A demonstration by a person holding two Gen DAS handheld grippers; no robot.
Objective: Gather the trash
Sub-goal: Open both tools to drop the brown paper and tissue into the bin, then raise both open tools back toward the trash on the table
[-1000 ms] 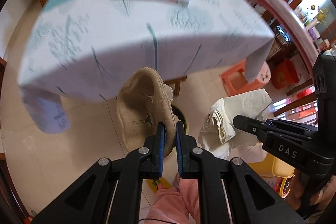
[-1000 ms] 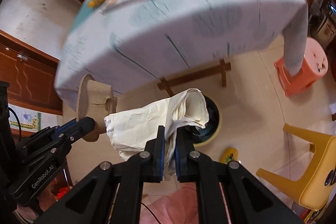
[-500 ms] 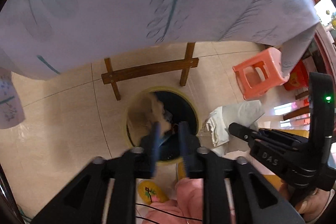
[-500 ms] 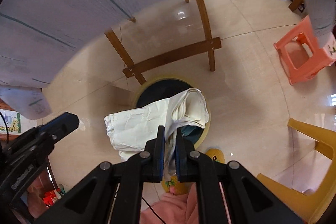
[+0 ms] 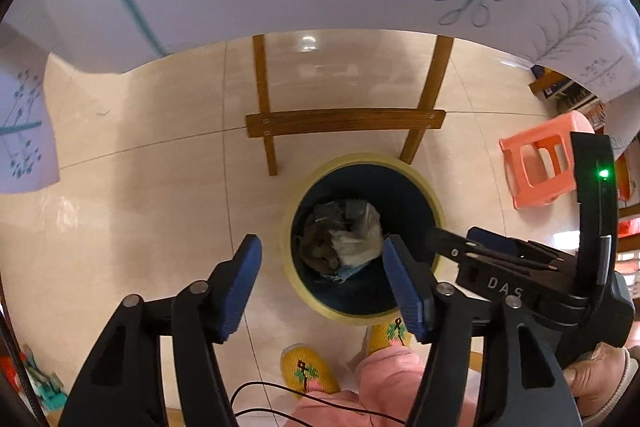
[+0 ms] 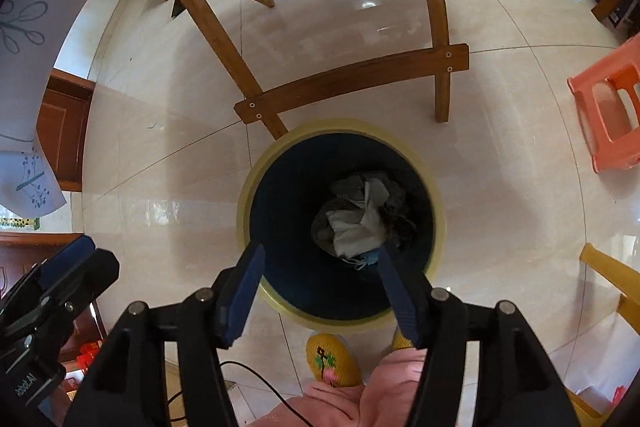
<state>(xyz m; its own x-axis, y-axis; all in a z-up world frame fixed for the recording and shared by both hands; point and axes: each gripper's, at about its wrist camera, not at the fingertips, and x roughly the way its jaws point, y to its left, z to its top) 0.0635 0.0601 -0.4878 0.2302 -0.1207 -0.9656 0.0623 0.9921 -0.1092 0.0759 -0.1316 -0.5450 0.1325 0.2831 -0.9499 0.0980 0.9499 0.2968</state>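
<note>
Both grippers over bin, jaws apart, just opened, nothing btwn.
Left gripper (image 5: 322, 281) & right gripper (image 6: 320, 285) above bin (image 6: 244, 205); trash (image 6: 356, 223) inside. Beyond: tiled floor (image 6: 160, 155), table legs (image 6: 352, 75), orange stool (image 6: 612, 107).

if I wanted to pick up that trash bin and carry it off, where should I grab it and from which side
Probably the pale yellow rim of the trash bin: it is a thin lip, open all round, which one finger could slip inside. Come straight down from above on the near side, by the slippers. The far side sits against the table's wooden leg frame, so access there looks tight.
</note>
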